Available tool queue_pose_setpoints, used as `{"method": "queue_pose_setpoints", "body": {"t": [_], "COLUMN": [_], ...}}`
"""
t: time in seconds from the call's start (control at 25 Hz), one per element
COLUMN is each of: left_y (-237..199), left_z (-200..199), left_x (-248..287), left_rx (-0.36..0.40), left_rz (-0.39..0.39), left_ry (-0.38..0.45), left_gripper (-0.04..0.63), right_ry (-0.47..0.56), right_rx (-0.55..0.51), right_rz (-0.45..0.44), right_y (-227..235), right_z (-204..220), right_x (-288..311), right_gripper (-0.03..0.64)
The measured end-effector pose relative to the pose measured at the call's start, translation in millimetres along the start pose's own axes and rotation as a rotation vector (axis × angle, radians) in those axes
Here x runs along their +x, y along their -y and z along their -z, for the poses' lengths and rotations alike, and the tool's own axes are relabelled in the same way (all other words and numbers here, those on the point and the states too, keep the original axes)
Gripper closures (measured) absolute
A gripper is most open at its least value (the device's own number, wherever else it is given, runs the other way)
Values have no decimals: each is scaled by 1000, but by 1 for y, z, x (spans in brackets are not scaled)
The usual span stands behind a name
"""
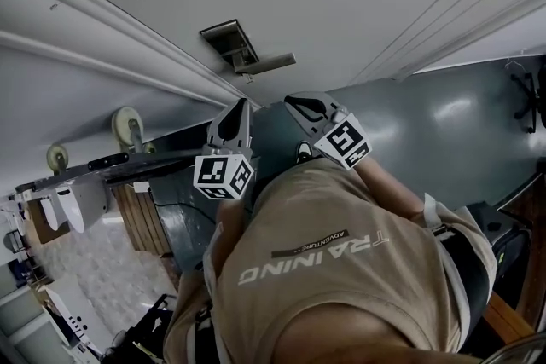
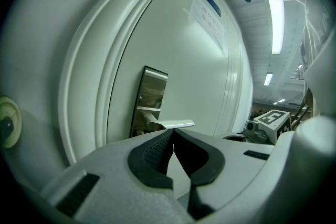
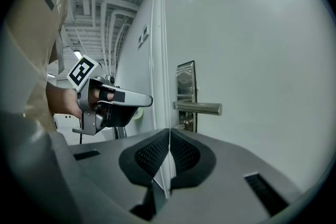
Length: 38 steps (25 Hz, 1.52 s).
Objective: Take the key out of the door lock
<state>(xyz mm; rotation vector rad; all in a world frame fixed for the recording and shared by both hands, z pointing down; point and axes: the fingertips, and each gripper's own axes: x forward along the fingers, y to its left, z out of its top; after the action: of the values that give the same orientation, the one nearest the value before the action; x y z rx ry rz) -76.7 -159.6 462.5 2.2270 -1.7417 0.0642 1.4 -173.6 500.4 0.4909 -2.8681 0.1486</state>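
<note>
Both grippers were held up short of the white door (image 3: 262, 50), clear of its lever handle (image 3: 199, 108). The left gripper (image 2: 173, 134) had its fingers pressed together at the tips, with nothing between them. The right gripper (image 3: 169, 132) was closed and empty too. A small key (image 3: 184, 124) sat in the metal lock plate (image 3: 186, 78) just below the handle, untouched.

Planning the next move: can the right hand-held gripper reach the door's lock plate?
Probably yes: nothing stands between the right hand-held gripper and the lock plate, though its jaws are shut.
</note>
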Motion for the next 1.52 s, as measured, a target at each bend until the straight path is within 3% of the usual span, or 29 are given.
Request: {"method": "queue_pose_setpoints", "body": {"t": [0.36, 0.8, 1.04, 1.24, 1.52], "left_y": [-15, -8, -29, -48, -55], "left_z": [16, 7, 16, 12, -11], "left_x": [-15, -23, -54, -75, -82], "left_rx": [-45, -6, -39, -20, 10], "left_rz": [-53, -22, -53, -64, 22], "left_ry": [-7, 16, 6, 15, 21], "left_gripper": [589, 589, 589, 589, 589], "right_ry": [-25, -31, -40, -23, -48], "right_rx": [-31, 3, 38, 14, 39], "right_rz": [-74, -33, -68, -25, 47], "right_y": [-15, -17, -39, -52, -70], "right_z": [0, 5, 6, -17, -26], "right_x": [15, 10, 30, 43, 40], "right_gripper": [601, 601, 601, 601, 601]}}
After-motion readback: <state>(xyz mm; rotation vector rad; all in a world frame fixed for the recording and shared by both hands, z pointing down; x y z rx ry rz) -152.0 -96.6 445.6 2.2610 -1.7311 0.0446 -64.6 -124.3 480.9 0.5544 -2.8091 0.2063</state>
